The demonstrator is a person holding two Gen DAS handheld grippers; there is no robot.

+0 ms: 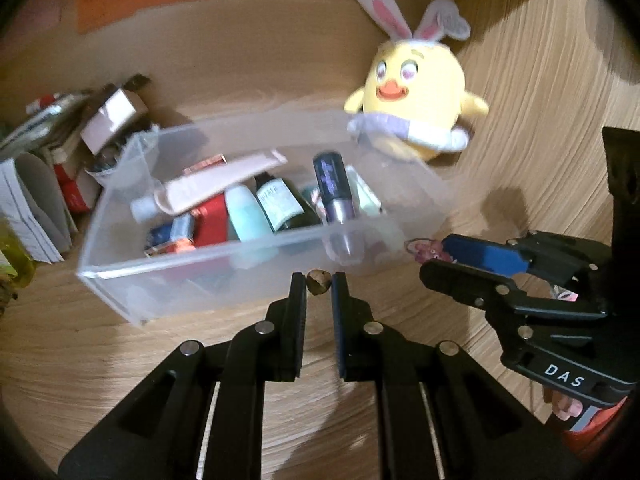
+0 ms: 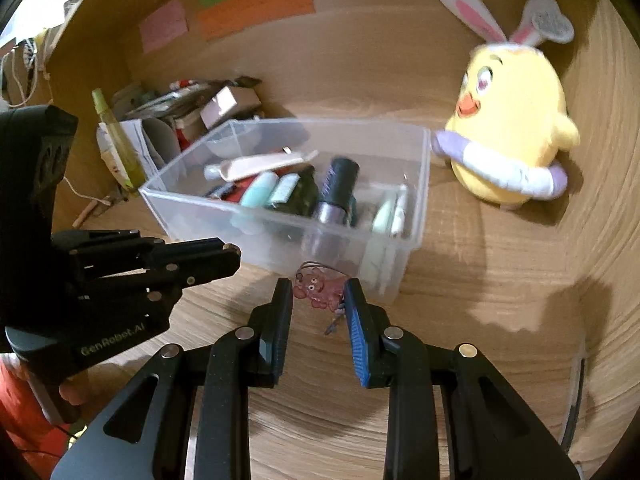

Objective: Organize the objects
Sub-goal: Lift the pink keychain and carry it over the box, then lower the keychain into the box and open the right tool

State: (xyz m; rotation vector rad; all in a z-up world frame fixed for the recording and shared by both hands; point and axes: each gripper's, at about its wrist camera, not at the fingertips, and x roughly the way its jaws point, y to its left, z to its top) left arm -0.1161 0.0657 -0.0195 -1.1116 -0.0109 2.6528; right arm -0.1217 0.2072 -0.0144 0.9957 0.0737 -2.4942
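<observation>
Left tool [image 1: 319, 282] pinches small brown bead [image 1: 318, 281], right tool [image 2: 319, 293] pinches pink charm [image 2: 318, 289] — both held near clear bin [image 2: 416, 184], prob. for dropping in.

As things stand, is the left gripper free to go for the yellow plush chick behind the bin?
Probably not. The left gripper is shut on a small round bead, so it has no free grip. The clear bin also stands between it and the plush chick, so it would have to go over or around.

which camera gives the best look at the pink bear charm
The right wrist view: the pink bear charm sits clamped between the right gripper pads, face visible. The left wrist view shows only a sliver beside that gripper.
</observation>
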